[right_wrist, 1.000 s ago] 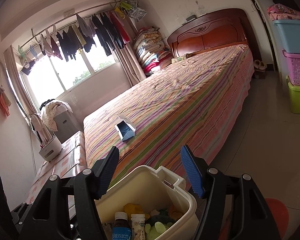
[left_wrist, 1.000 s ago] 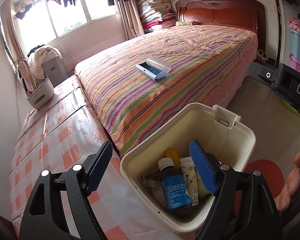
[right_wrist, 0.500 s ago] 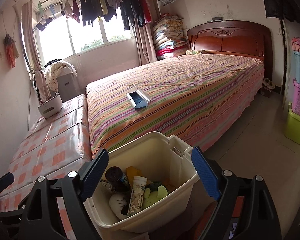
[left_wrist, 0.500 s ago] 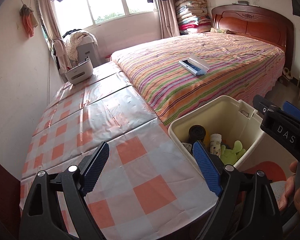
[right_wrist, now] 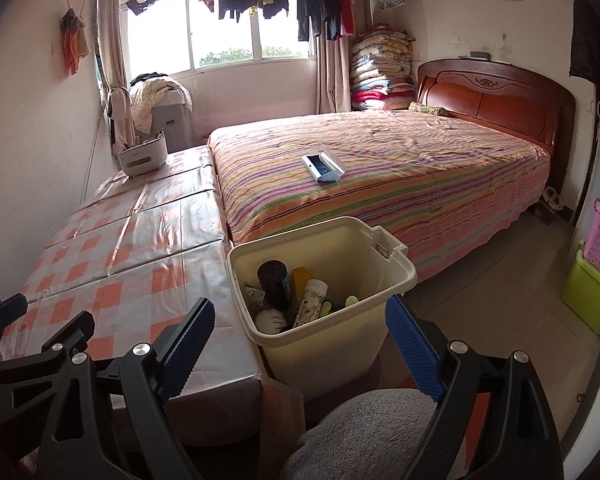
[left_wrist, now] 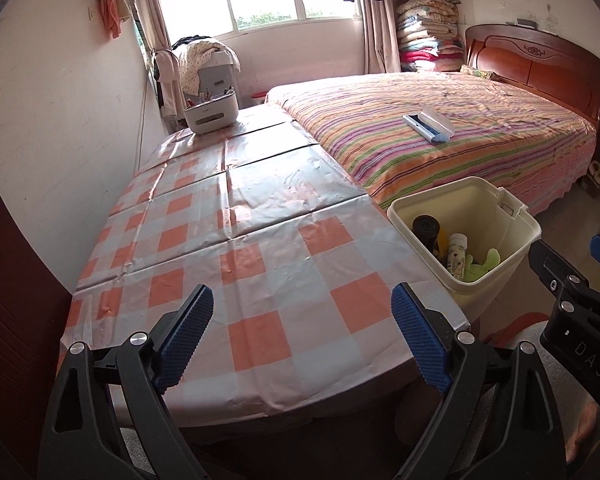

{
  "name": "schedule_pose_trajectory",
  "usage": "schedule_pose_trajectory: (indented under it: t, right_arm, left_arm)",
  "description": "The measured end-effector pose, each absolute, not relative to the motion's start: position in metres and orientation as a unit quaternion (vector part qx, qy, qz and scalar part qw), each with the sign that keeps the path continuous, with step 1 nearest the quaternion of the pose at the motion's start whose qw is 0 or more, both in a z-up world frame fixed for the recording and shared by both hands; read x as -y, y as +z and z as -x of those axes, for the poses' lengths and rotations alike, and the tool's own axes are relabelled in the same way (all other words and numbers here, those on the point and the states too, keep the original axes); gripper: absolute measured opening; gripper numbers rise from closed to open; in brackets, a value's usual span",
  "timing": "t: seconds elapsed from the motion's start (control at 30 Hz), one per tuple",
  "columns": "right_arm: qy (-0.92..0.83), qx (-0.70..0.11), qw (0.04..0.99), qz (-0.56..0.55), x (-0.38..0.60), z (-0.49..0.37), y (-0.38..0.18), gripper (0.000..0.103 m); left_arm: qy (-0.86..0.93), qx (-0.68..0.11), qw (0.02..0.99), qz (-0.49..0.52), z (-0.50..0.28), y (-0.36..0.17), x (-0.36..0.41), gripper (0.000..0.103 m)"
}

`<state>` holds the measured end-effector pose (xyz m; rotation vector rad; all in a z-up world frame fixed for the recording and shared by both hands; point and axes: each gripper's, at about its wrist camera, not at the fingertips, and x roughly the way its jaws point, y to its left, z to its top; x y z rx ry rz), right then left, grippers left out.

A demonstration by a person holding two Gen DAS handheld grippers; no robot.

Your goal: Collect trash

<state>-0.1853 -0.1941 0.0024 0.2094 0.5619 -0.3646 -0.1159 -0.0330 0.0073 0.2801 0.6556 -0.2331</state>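
Observation:
A cream trash bin [right_wrist: 328,356] stands between the checked table and the bed. Inside it are a dark bottle [right_wrist: 274,280], a white bottle [right_wrist: 312,296], a white plush piece and green and yellow bits. My right gripper [right_wrist: 300,308] hovers just short of the bin with nothing between its blue pads, and its jaws are still opening. My left gripper [left_wrist: 302,300] hangs over the table's near end, left of the bin [left_wrist: 488,208]. Its jaws are opening too and hold nothing. One finger of the right gripper [left_wrist: 556,280] shows at the right edge.
The table [left_wrist: 260,240] carries a checked cloth and a white holder [left_wrist: 210,114] at its far end. A blue-and-white box [right_wrist: 322,166] lies on the striped bed [right_wrist: 420,168]. Coloured storage crates [right_wrist: 592,300] line the right wall. Grey cloth [right_wrist: 360,432] is below my right gripper.
Both grippers have drawn back from the bin and rolled level. Their jaws have widened. The left one has swung left, so the bin's bottles no longer sit between its fingers.

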Motion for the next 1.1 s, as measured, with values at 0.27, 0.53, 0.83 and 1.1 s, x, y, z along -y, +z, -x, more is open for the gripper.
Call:
schedule_pose_trajectory:
  t: [0.27,0.53,0.83,1.1]
  right_arm:
    - [-0.173,-0.272,0.943,-0.088,0.182,0.191,0.005,0.085]
    - [-0.174,-0.272,0.943,-0.086,0.180,0.193,0.006,0.085]
    - [-0.172,-0.273,0.943,-0.080,0.178,0.193,0.007,0.085]
    - [-0.169,-0.278,0.942,-0.079,0.175,0.188,0.007,0.085]
  left_arm:
    - [-0.103,-0.317,0.934,-0.129,0.123,0.011,0.018,0.089]
    - [-0.108,-0.315,0.934,-0.125,0.126,0.014,0.017,0.090]
    - [-0.110,-0.317,0.934,-0.119,0.125,0.015,0.014,0.090]
    - [-0.110,-0.318,0.934,-0.121,0.125,0.014,0.014,0.090]
